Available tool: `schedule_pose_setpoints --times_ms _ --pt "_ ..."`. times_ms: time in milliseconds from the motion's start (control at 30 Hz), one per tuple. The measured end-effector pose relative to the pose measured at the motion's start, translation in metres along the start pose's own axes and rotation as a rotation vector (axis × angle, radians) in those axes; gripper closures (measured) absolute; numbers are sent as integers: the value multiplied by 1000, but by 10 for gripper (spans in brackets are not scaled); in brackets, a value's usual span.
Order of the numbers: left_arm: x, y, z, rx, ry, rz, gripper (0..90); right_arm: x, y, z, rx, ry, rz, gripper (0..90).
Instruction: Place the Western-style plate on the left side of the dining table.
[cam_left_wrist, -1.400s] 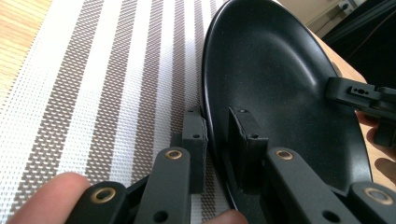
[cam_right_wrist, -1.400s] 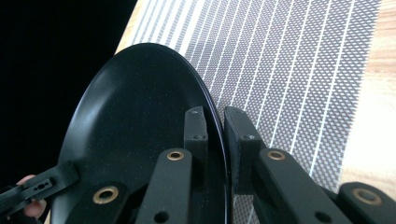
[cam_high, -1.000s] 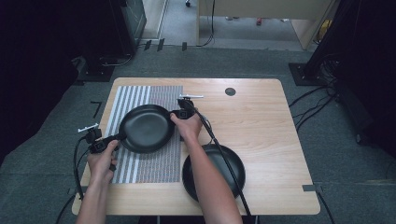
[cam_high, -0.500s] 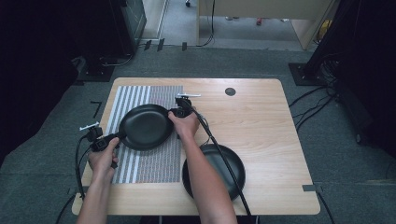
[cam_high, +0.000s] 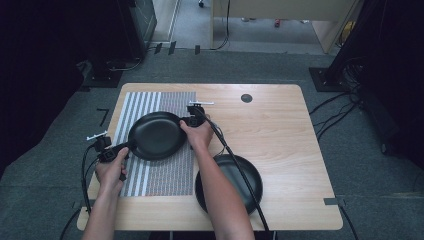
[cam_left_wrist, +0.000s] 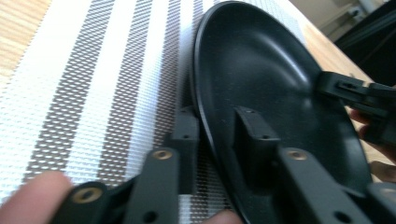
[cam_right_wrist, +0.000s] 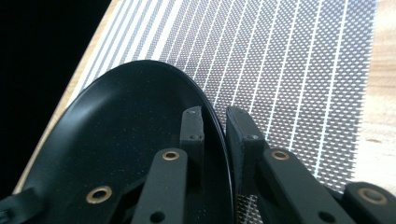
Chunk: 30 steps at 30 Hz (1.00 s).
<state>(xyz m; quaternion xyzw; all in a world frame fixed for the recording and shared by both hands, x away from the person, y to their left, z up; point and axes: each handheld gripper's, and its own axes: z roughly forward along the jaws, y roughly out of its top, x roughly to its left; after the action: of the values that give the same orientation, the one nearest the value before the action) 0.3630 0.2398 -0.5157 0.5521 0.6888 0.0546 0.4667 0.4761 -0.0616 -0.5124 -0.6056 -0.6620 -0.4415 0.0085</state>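
A shallow black plate (cam_high: 156, 135) is over the striped mat (cam_high: 165, 175), gripped from both sides. My left gripper (cam_high: 117, 150) is shut on its near-left rim, one jaw inside the plate (cam_left_wrist: 271, 74) and one under it, as the left gripper (cam_left_wrist: 217, 140) view shows. My right gripper (cam_high: 190, 121) is shut on the far-right rim. In the right gripper view its jaws pinch the plate (cam_right_wrist: 121, 135) edge at the right gripper (cam_right_wrist: 215, 133), above the mat (cam_right_wrist: 289, 60). A second black plate (cam_high: 245, 175) lies on the wood near the front, partly under the right forearm.
The wooden table (cam_high: 280, 130) has bare wood to the right and a round black grommet (cam_high: 246, 98) near its far edge. Cables trail from both grippers off the front edge. Dark equipment and cables surround the table on the floor.
The plate and both grippers have drifted very slightly to the left; both grips are unchanged.
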Motion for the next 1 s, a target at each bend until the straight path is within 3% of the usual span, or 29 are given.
schedule_pose_setpoints --times_ms 67,167,200,333,400,433,667,700,833,1000 --pt "-2 0 -4 -7 -8 27 603 2 0 -2 -6 -20 -26 766" --pt "-8 0 -11 -20 13 72 487 6 5 -12 -59 -99 -146 659" --pt "-10 0 -13 -21 18 83 487 6 5 -12 -59 -99 -146 659" --pt "-18 -3 -18 -4 20 132 359 9 10 -29 -67 -105 -232 621" --pt "-22 -5 -22 0 15 149 318 9 10 -33 -62 -88 -233 603" --pt "-26 -7 -25 -2 7 157 302 11 8 -40 -70 -61 -242 530" --pt "-37 -14 -36 -11 -16 190 247 20 2 -59 -48 -74 -295 356" --pt "-39 -15 -38 -11 -22 193 222 22 -1 -66 -56 -57 -294 320" --pt "-44 -20 -50 -30 -7 218 198 26 -7 -77 -61 -46 -332 294" --pt "-47 -23 -58 -32 10 227 127 25 -15 -89 -75 -38 -314 289"
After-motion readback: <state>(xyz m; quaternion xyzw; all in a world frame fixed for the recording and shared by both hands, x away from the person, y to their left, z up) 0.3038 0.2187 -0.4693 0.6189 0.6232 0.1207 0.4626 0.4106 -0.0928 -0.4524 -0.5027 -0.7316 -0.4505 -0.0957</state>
